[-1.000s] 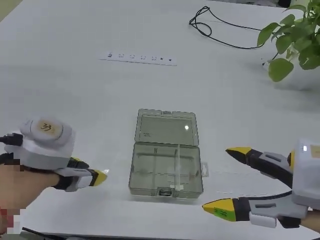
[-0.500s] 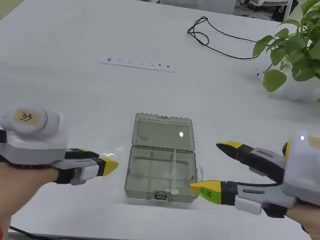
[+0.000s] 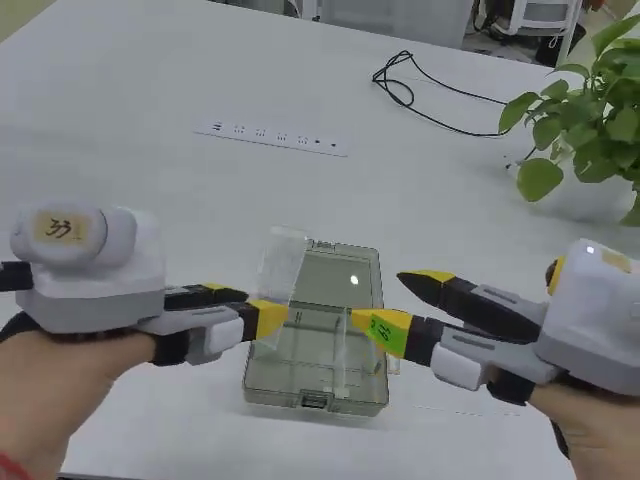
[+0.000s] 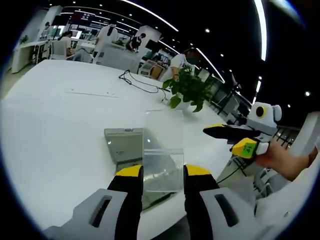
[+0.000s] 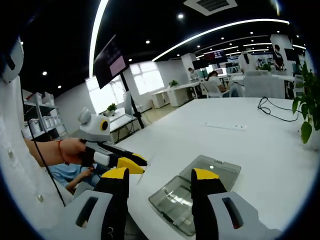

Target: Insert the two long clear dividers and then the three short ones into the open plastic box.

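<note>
On the left of the head view, the left gripper (image 3: 245,305) is held in a person's hand above the white table (image 3: 120,80). It pinches a clear divider (image 3: 280,262) at the lower end, and the sheet rises from the yellow tips in front of the left rear corner of the box. In the left gripper view the same divider (image 4: 162,150) sits between the two jaws of the left gripper (image 4: 162,172), which press on its side edges, and the plastic box (image 4: 122,145) lies on the table behind it. I cannot tell if this divider is a long one or a short one. The plastic box (image 3: 315,350) is in the middle, near the front edge of the table, open, with its lid laid flat behind it. Inside, in the right half, one fitted divider (image 3: 352,350) stands lengthwise. To the right of the box is the right gripper (image 3: 398,300), with its jaws spread wide and nothing between them; the lower tip is over the right side of the box. The right gripper view shows the right gripper (image 5: 161,175) with the jaws apart the same way, the box (image 5: 195,200) below and between them. Farther back on the table lie a power strip (image 3: 270,138) and a black cable (image 3: 420,85), and a green plant (image 3: 585,100) is at the far right.
</note>
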`<state>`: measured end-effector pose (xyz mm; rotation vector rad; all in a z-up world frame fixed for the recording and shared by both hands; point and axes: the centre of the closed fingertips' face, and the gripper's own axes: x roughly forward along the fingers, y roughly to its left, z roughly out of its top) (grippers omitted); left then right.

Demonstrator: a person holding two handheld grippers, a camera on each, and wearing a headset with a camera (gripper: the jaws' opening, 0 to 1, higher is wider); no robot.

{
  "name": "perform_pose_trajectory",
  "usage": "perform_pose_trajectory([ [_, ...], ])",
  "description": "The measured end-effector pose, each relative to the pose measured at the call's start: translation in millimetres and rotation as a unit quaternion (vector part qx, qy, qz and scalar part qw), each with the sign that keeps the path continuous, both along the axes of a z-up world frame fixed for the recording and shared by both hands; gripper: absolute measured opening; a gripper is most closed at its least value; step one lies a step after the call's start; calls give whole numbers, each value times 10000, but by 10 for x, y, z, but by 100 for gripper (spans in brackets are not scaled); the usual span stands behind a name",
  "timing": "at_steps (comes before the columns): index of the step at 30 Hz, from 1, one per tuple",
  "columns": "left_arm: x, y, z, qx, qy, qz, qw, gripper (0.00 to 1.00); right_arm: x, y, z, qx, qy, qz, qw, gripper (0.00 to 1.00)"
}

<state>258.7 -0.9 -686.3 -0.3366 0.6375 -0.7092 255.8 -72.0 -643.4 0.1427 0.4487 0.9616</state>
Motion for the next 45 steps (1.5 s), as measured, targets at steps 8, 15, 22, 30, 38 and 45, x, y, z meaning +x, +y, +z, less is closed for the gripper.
perform_pose_trajectory([
  [8,-22,-184,173,-251,-206,-88,9994,30,22,140,26,145,145,-116,9997,32],
  [15,-53,-305,249,-225,-428,-251,9985,30,18,208,-6,152,266,-135,9994,25],
  [22,-55,-309,237,-113,-524,-334,9980,30,27,251,-29,182,399,-168,9989,18],
  [30,-51,-294,213,25,-591,-343,9977,30,31,300,-43,296,671,-307,9968,8],
  [38,-48,-292,205,-14,-590,-280,9979,29,39,322,-37,246,735,-410,9962,6],
  [45,-68,-274,189,74,-683,-381,9969,31,26,335,-50,199,807,-387,9958,6],
])
